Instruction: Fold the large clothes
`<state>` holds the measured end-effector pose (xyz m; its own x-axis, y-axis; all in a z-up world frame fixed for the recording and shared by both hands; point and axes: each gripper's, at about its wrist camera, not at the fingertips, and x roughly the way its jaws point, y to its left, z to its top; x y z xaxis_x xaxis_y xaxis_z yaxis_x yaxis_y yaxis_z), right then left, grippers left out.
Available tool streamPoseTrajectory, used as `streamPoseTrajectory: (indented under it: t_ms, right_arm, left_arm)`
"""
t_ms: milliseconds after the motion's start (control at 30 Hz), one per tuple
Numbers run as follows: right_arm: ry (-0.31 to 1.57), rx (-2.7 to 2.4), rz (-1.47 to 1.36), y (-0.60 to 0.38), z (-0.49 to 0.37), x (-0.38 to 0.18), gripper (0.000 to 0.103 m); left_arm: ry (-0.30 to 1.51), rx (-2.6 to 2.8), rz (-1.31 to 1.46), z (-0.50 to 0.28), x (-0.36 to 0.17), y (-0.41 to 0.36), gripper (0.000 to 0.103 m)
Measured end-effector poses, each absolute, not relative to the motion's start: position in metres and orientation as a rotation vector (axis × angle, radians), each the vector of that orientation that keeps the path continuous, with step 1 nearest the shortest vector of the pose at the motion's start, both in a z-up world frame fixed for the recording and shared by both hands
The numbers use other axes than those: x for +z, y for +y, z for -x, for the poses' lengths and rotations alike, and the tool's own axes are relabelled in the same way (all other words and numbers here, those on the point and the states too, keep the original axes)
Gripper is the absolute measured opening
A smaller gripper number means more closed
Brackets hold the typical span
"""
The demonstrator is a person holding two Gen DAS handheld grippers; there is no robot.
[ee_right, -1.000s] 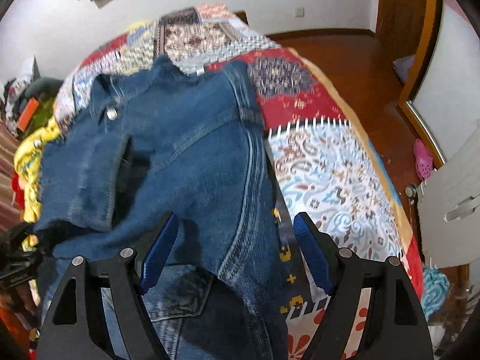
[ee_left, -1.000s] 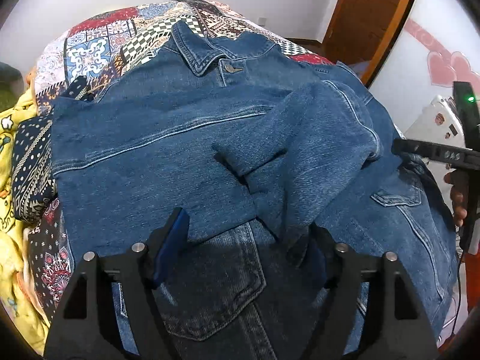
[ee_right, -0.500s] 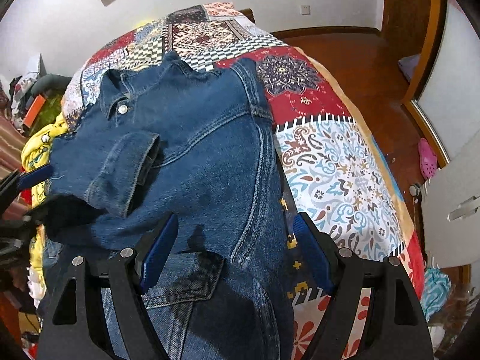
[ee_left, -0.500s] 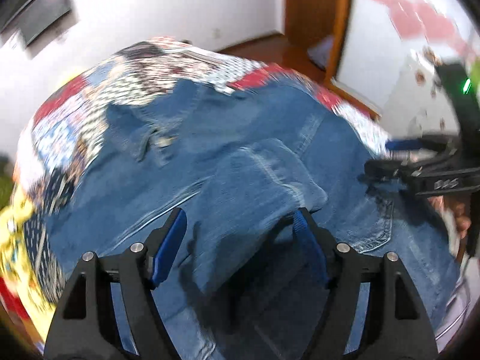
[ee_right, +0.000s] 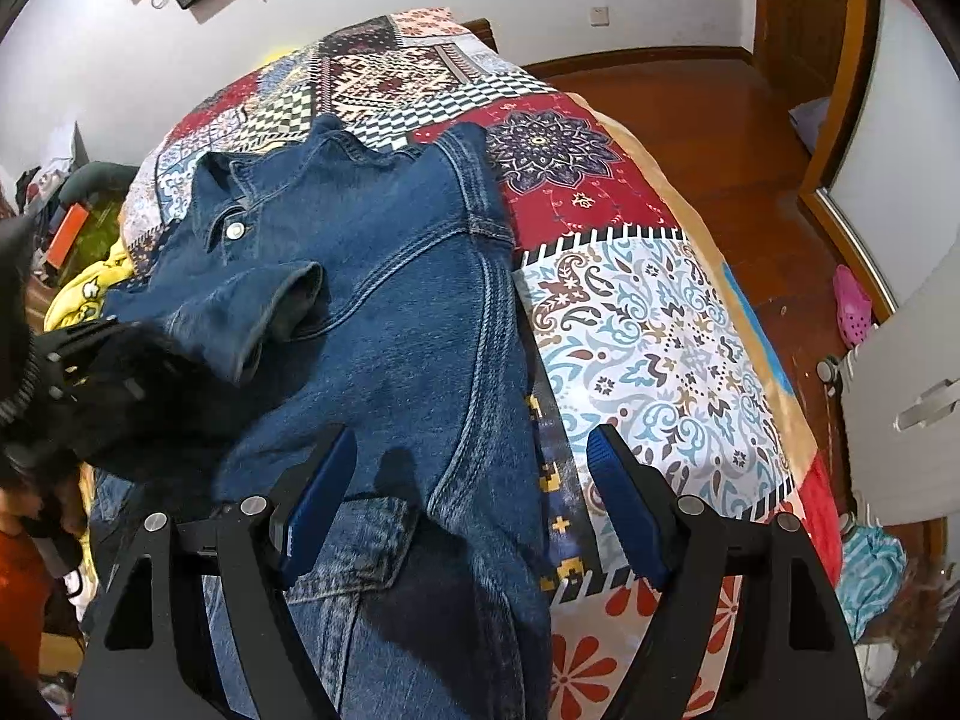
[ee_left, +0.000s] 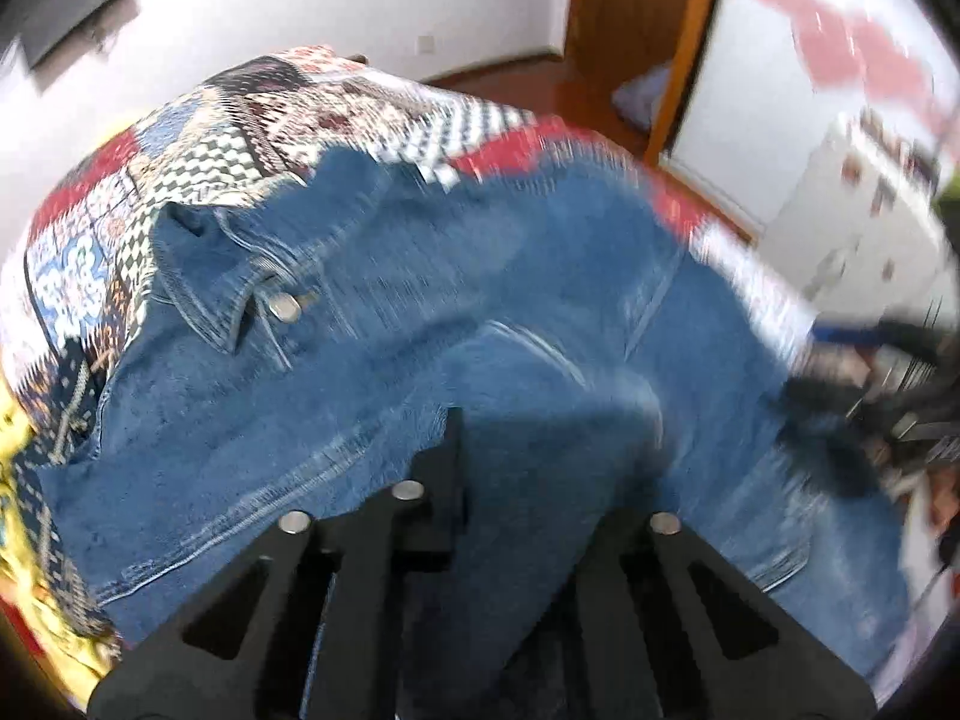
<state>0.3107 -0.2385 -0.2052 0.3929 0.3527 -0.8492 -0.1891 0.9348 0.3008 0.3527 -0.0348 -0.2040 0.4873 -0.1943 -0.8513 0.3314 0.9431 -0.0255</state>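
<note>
A blue denim jacket (ee_right: 396,324) lies on the patchwork bedspread (ee_right: 648,324), collar toward the far wall. My left gripper (ee_left: 540,480) is shut on the jacket's sleeve (ee_left: 558,420), and the denim bunches up between its fingers; the view is blurred. In the right wrist view the left gripper (ee_right: 108,384) holds the sleeve cuff (ee_right: 264,312) over the jacket's chest. My right gripper (ee_right: 468,498) is open and empty, just above the jacket's right edge near a chest pocket (ee_right: 354,546).
A yellow garment (ee_right: 84,294) lies at the bed's left side. Wooden floor (ee_right: 750,138) and a door frame (ee_right: 840,90) are to the right. A white cabinet (ee_right: 912,408) stands at the bed's right. A pink shoe (ee_right: 852,306) lies on the floor.
My left gripper closed on the sleeve and carried it across the jacket's chest toward the collar. The right gripper stayed open and rose slightly.
</note>
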Motion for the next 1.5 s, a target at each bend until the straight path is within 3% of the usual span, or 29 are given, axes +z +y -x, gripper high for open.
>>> streamPoseTrajectory:
  t_ms: [200, 333, 433, 700, 1000, 1200, 1300, 1500]
  right_arm:
    - [1.1, 0.364, -0.165, -0.231, -0.321, -0.197, 0.076]
    - [1.087, 0.363, -0.121, -0.22, -0.328, -0.196, 0.076]
    - [1.121, 0.356, -0.091, -0.211, -0.333, -0.208, 0.076]
    - [1.191, 0.362, -0.078, -0.203, -0.336, -0.227, 0.078]
    - [1.18, 0.333, -0.025, -0.2, -0.327, -0.228, 0.081]
    - [1.186, 0.328, -0.013, -0.2, -0.327, -0.225, 0.081]
    - [1.176, 0.324, 0.01, -0.197, -0.326, -0.22, 0.081]
    - [1.098, 0.364, 0.035, -0.192, -0.326, -0.194, 0.081]
  left_arm:
    - [0.831, -0.302, 0.074, -0.339, -0.131, 0.023, 0.002]
    - [0.76, -0.302, 0.253, -0.316, -0.113, 0.072, 0.002]
    - [0.774, -0.254, 0.321, -0.296, -0.128, 0.107, 0.002]
    - [1.011, -0.169, 0.413, -0.251, -0.226, 0.152, 0.013]
    - [1.048, -0.1, 0.386, -0.205, -0.255, 0.153, 0.03]
    - [1.039, -0.057, 0.192, -0.181, -0.233, 0.156, 0.052]
    - [1.032, -0.027, 0.125, -0.171, -0.221, 0.166, 0.054]
    - [0.942, 0.064, 0.065, -0.182, -0.186, 0.191, 0.068]
